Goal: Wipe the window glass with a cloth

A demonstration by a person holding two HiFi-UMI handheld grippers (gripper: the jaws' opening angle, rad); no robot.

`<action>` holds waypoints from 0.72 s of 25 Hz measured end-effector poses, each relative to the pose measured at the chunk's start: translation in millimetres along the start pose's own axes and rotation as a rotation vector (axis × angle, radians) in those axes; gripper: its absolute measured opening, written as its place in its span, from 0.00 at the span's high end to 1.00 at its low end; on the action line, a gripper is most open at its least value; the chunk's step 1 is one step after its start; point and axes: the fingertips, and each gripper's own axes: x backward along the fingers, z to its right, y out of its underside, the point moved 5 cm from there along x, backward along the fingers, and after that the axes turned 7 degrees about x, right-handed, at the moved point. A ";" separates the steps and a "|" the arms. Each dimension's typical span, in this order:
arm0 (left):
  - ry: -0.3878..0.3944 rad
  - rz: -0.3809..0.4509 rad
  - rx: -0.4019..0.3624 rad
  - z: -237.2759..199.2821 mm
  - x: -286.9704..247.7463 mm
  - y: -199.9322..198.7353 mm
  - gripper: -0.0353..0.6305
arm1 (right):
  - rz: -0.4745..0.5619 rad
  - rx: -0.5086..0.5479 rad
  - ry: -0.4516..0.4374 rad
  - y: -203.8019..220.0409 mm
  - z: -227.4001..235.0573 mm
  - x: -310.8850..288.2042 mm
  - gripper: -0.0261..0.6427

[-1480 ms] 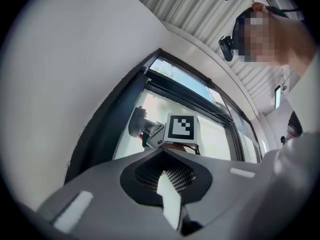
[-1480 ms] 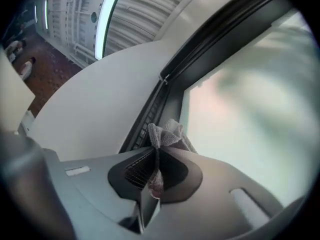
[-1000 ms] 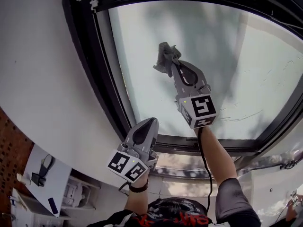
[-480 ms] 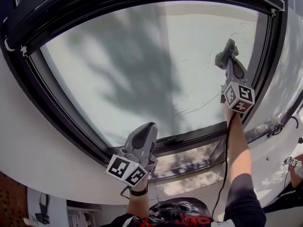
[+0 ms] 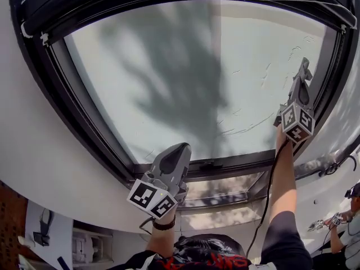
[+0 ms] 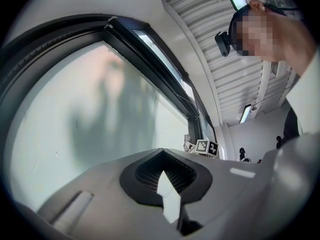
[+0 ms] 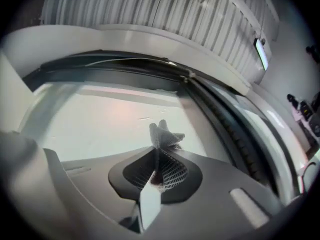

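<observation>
Window glass fills most of your head view: pale, hazy, a broad dark tree-shaped shadow down the middle, thin streaks and smear marks toward its right side. Black window frame rings it, with a second narrow pane under the bottom rail. White wall curves round the frame on the left. Ribbed ceiling overhead with a strip light. Another person stands at the far lower right.

Your left gripper is low, in front of the bottom rail. Its fingers are closed together with nothing between them. I can't tell whether it touches the frame.

Your right gripper is raised at arm's length to the glass's right edge, just beside the frame. Its fingers are clamped on the cloth, a small grey mesh wad sticking out past the tips against the glass.
</observation>
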 end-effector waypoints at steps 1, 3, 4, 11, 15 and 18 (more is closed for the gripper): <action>-0.012 0.012 -0.001 -0.3 4.6 -3.0 0.96 | 0.016 -0.021 -0.067 -2.3 -27.9 5.6 0.92; -0.028 0.031 -0.014 1.4 14.6 -9.9 0.96 | 0.039 -0.079 -0.198 -4.3 -88.9 21.2 0.92; -0.039 0.038 -0.027 1.7 21.1 -13.9 0.96 | 0.045 -0.111 -0.267 -4.3 -123.6 30.0 0.92; -0.217 0.091 -0.084 -30.5 99.1 -44.4 0.96 | 0.096 -0.122 -0.746 -24.3 -372.7 108.4 0.92; -0.340 0.126 -0.111 -47.6 150.4 -64.9 0.96 | 0.092 -0.194 -0.979 -40.9 -485.3 151.3 0.92; -0.408 0.147 -0.136 -55.9 181.6 -77.0 0.96 | 0.037 -0.260 -1.084 -47.9 -547.5 172.5 0.92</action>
